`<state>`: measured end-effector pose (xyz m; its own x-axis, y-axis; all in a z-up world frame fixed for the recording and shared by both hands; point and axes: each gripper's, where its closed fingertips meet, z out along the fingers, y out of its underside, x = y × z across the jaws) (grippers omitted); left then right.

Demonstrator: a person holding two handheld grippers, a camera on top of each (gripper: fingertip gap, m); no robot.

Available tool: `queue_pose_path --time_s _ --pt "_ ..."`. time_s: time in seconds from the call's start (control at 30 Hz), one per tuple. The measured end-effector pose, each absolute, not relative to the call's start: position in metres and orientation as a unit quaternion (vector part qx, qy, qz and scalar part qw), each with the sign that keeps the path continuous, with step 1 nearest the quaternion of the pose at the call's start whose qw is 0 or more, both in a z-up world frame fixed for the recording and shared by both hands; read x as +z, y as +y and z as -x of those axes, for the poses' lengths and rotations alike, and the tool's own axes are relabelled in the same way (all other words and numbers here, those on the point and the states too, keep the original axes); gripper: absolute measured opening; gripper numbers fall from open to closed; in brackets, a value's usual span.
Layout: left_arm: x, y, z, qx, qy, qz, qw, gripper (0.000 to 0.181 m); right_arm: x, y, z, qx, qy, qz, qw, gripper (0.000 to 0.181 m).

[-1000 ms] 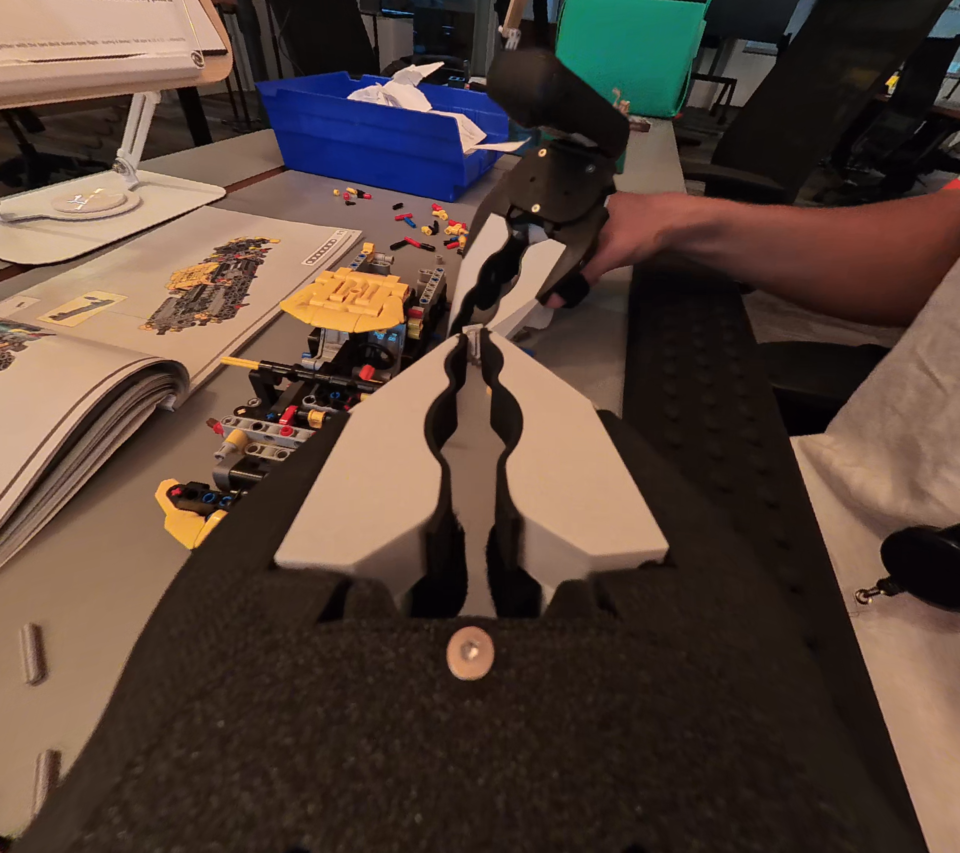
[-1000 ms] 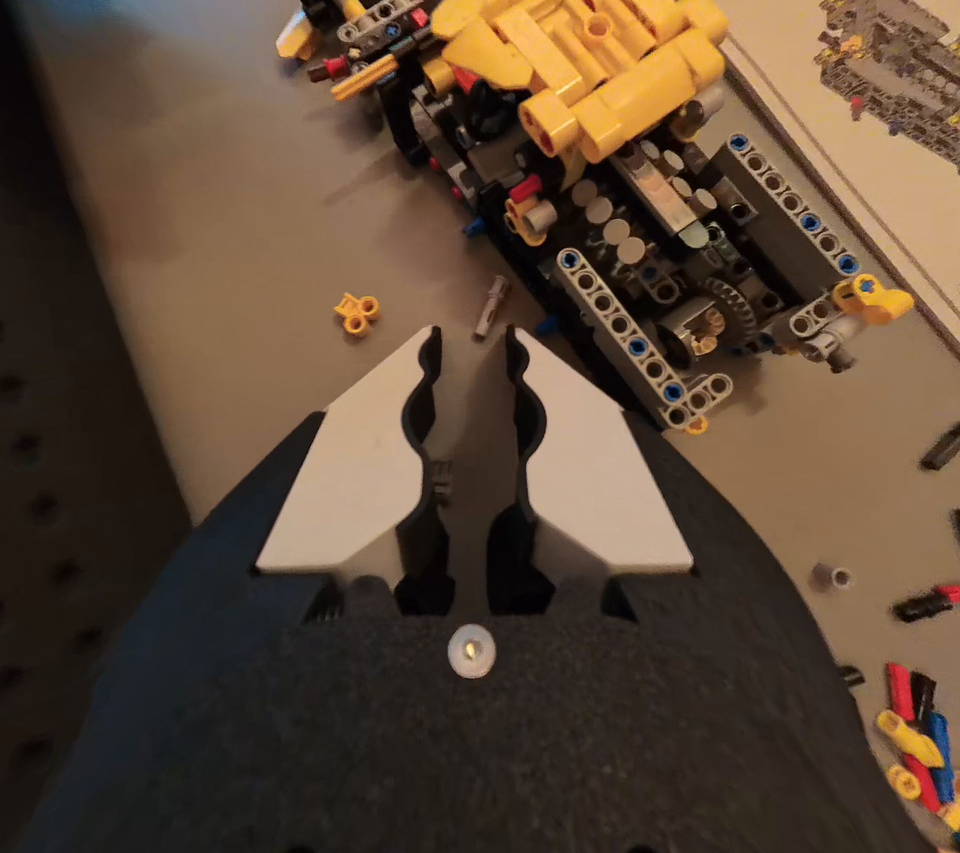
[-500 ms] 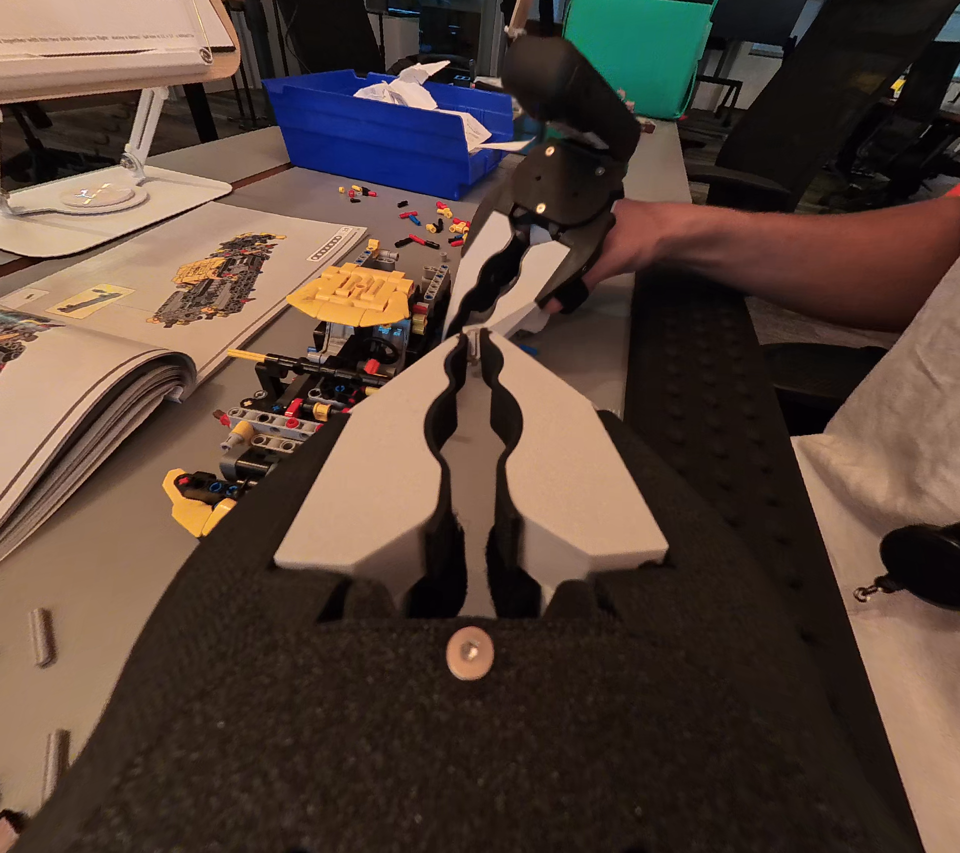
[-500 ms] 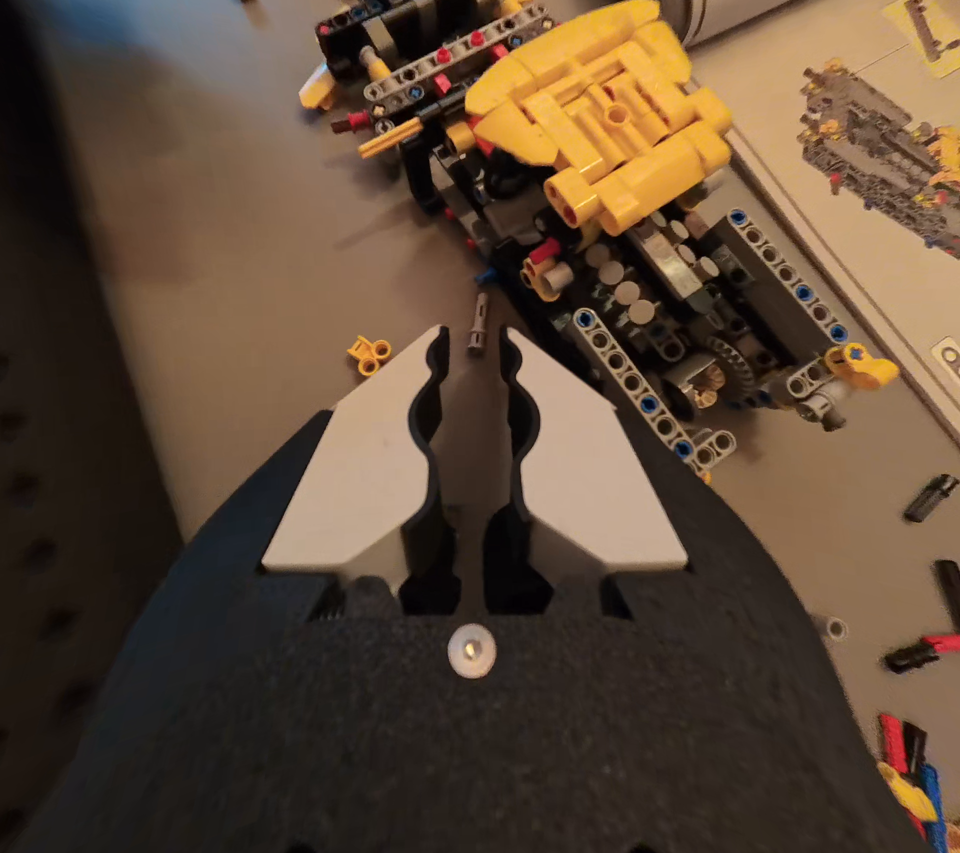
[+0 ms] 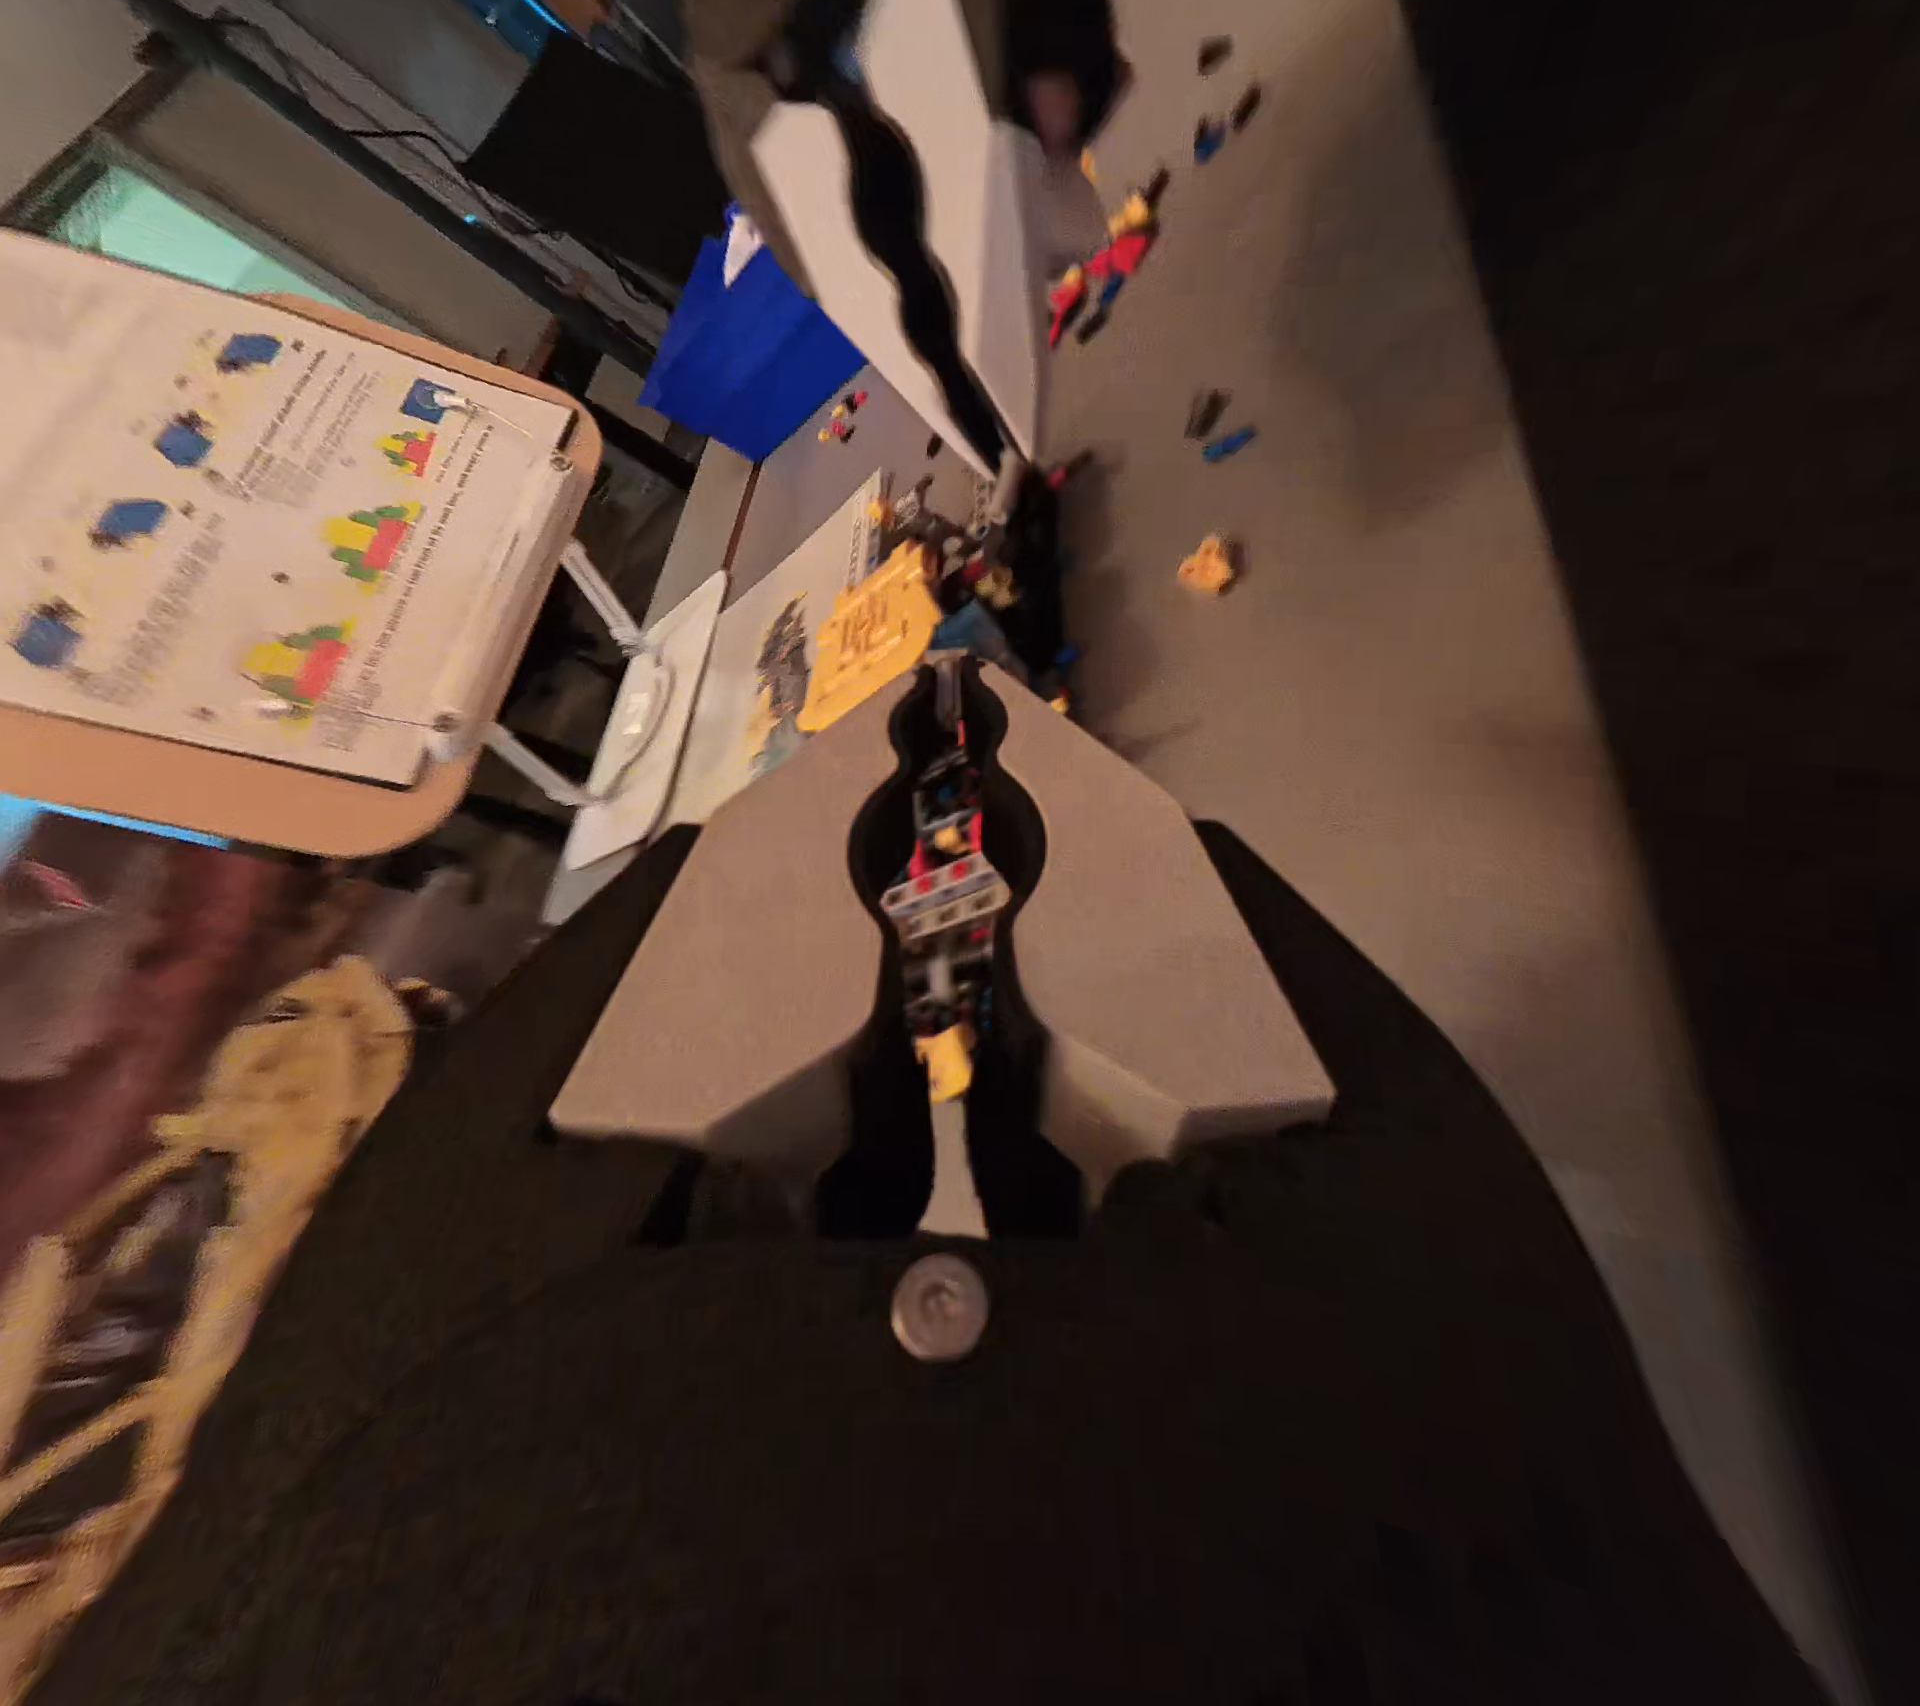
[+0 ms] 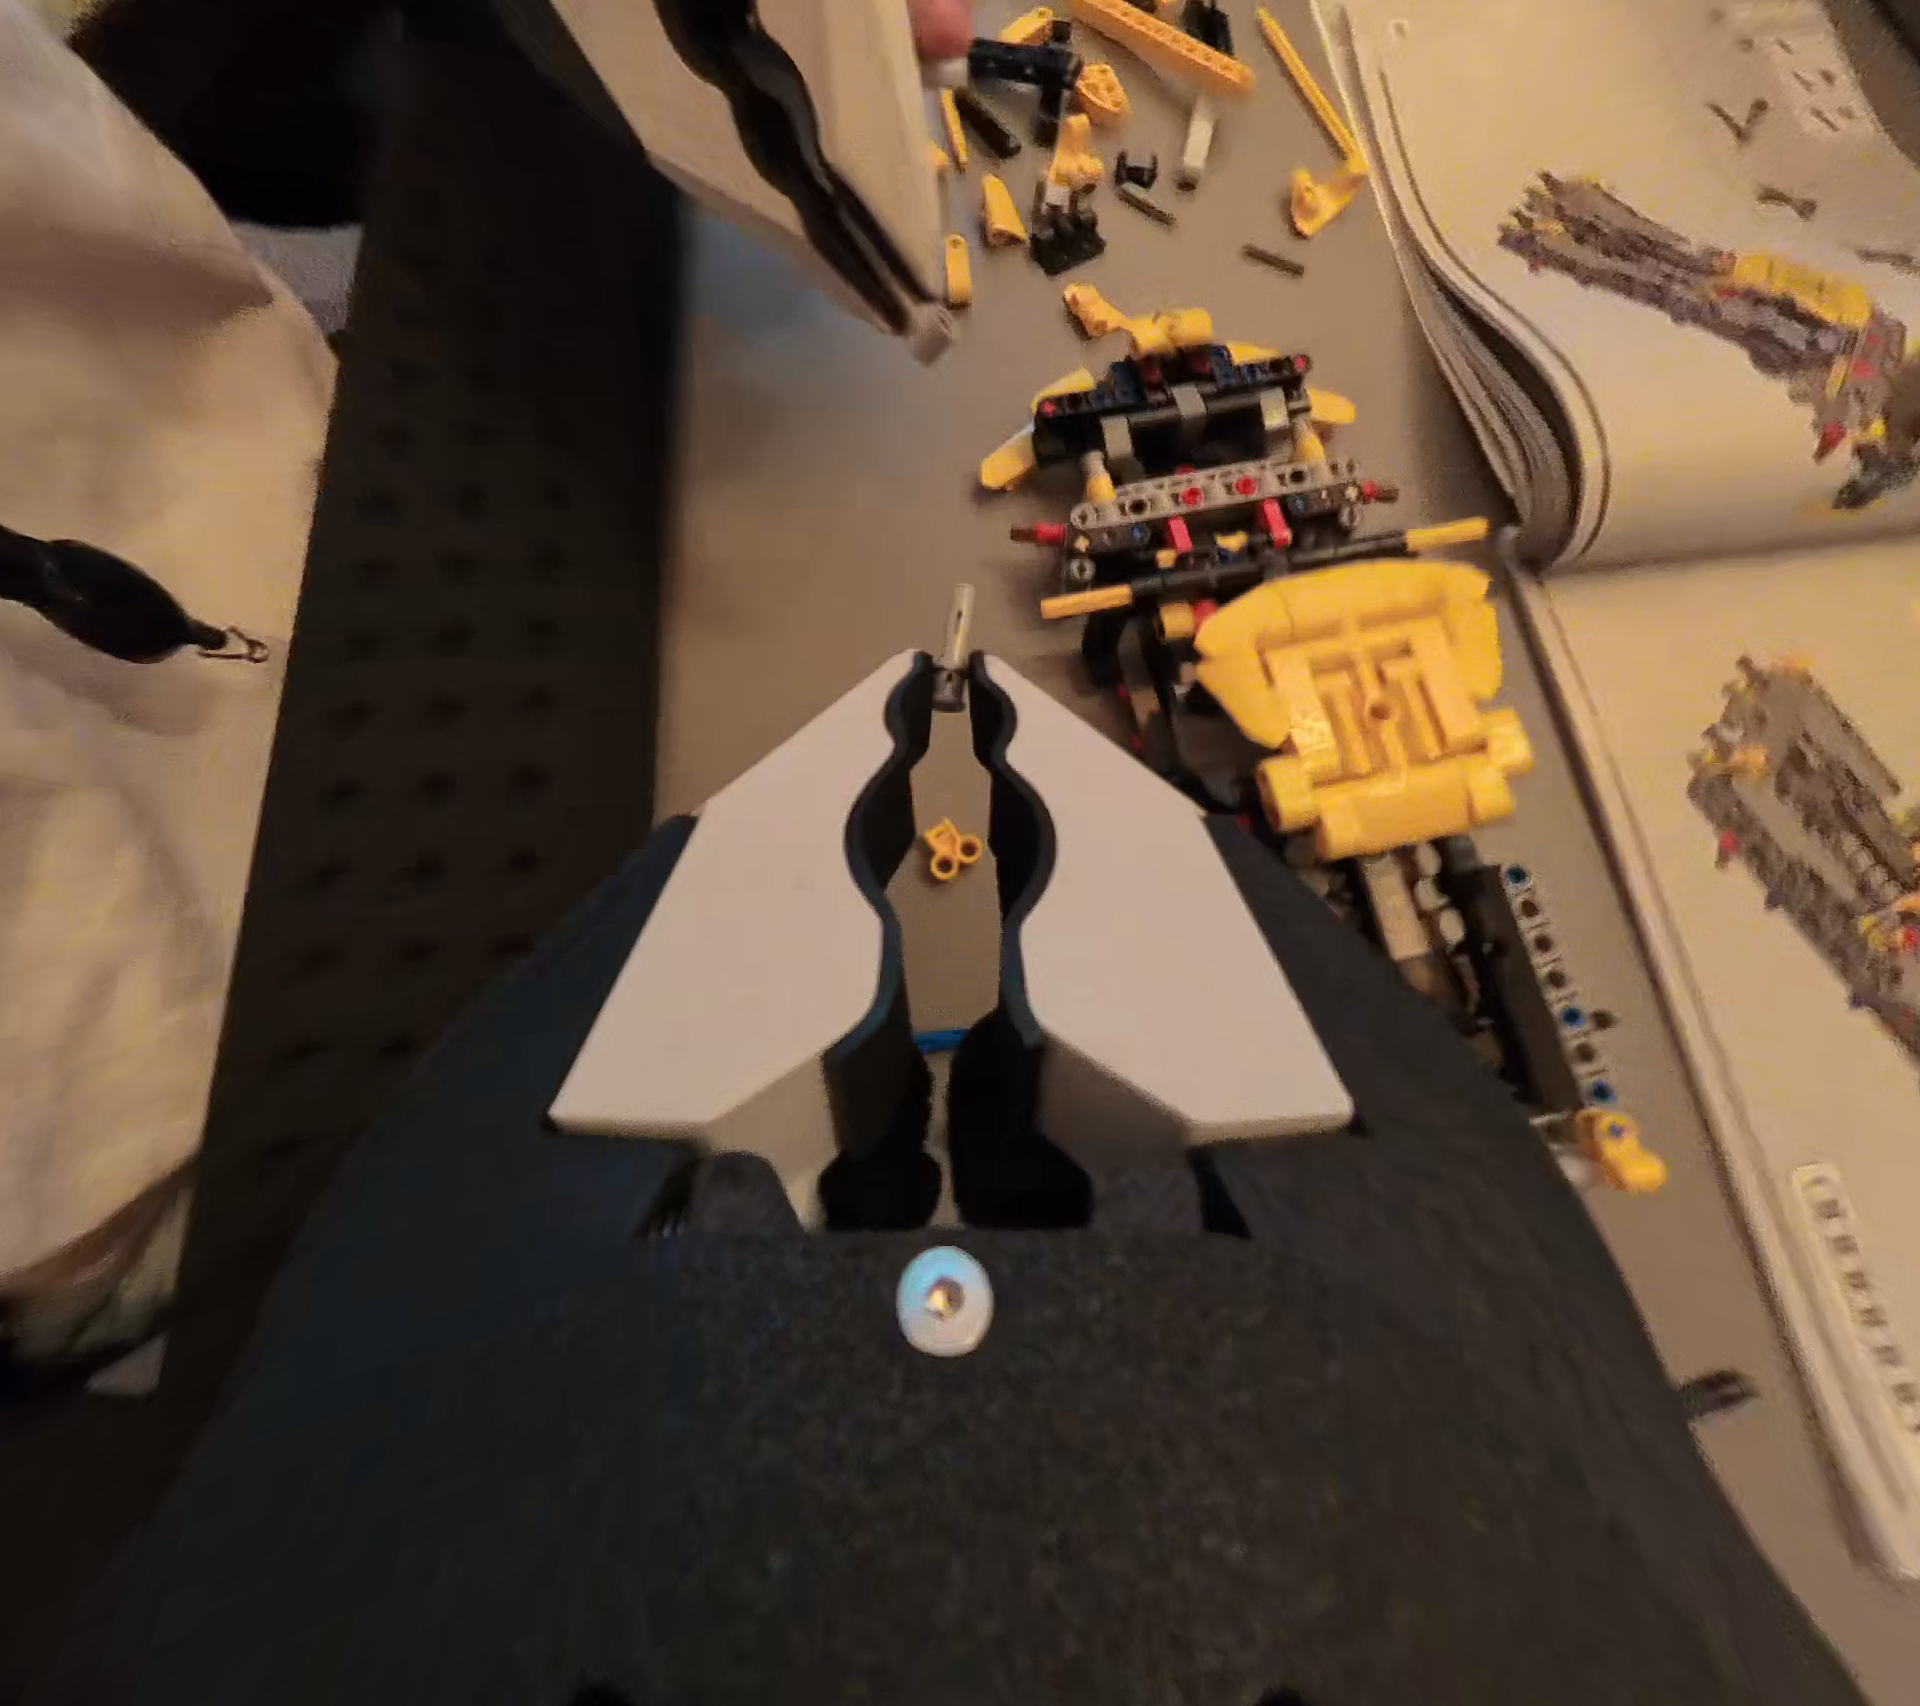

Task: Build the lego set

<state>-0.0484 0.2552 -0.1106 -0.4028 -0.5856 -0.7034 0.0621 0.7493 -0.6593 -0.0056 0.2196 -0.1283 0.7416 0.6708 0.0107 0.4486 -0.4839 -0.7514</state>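
Observation:
The partly built yellow and black lego model (image 6: 1340,721) lies on the grey table (image 6: 810,513). My right gripper (image 6: 951,669) is shut on a thin grey pin (image 6: 957,617) and holds it above the table, left of the model. My left gripper (image 6: 925,321) comes in from the upper left, shut on a small grey piece (image 6: 933,328). In the left wrist view my left gripper (image 5: 951,674) is rolled sideways. The right gripper (image 5: 1003,461) is ahead of it with the pin (image 5: 1000,493), near the model (image 5: 883,628). A small yellow connector (image 6: 952,851) lies on the table.
The open instruction book (image 6: 1662,285) lies right of the model. Loose yellow and black parts (image 6: 1122,25) lie beyond it. A black perforated mat (image 6: 468,617) runs along the left. A blue bin (image 5: 748,368) and a picture board on a stand (image 5: 260,534) stand farther off. My right fingertips sit around 7 cm from my left ones. My right gripper's tips are some 8 cm from the small yellow connector (image 6: 952,851). It turns up in the left wrist view (image 5: 1206,564) as well.
My right gripper has shut on the grey pin that lay on the table and lifted it. My left gripper has rolled sideways and moved; its view is blurred.

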Motion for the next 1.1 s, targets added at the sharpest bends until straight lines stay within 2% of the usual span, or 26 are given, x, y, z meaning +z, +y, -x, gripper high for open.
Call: queue_pose_path --time_s 0.07,0.2,0.33,0.4,0.53,0.63,0.83,1.0,1.1 --pt "-0.106 0.262 0.047 -0.259 0.796 0.133 0.532 0.004 -0.115 0.23 0.008 0.116 -0.36 0.845 0.379 0.006" --pt "-0.108 0.279 0.045 -0.154 0.832 0.063 0.529 0.004 -0.094 0.26 0.003 -0.029 -0.466 0.806 0.363 0.006" --pt "-0.103 0.281 0.049 -0.152 0.855 0.028 0.496 0.004 -0.065 0.282 0.018 -0.227 -0.653 0.615 0.379 0.006" --pt "-0.093 0.279 0.05 -0.177 0.853 0.029 0.49 0.004 -0.063 0.287 0.02 -0.276 -0.698 0.553 0.362 0.006" --pt "-0.068 0.268 0.057 -0.312 0.845 0.1 0.422 0.004 -0.066 0.279 0.031 -0.231 -0.743 0.503 0.376 0.006" --pt "-0.047 0.258 0.071 -0.462 0.819 0.164 0.298 0.004 -0.039 0.276 0.043 -0.195 -0.75 0.447 0.447 0.006" --pt "0.059 0.295 0.077 -0.797 0.567 0.168 0.121 0.004 0.008 0.302 0.061 -0.112 -0.664 0.452 0.585 0.006" --pt "0.082 0.316 0.074 -0.891 0.431 0.133 0.056 0.004 0.048 0.327 0.033 0.026 -0.407 0.566 0.716 0.006" --pt "0.07 0.31 0.068 -0.906 0.398 0.14 0.023 0.003 0.035 0.326 0.029 0.039 -0.396 0.591 0.702 0.006"
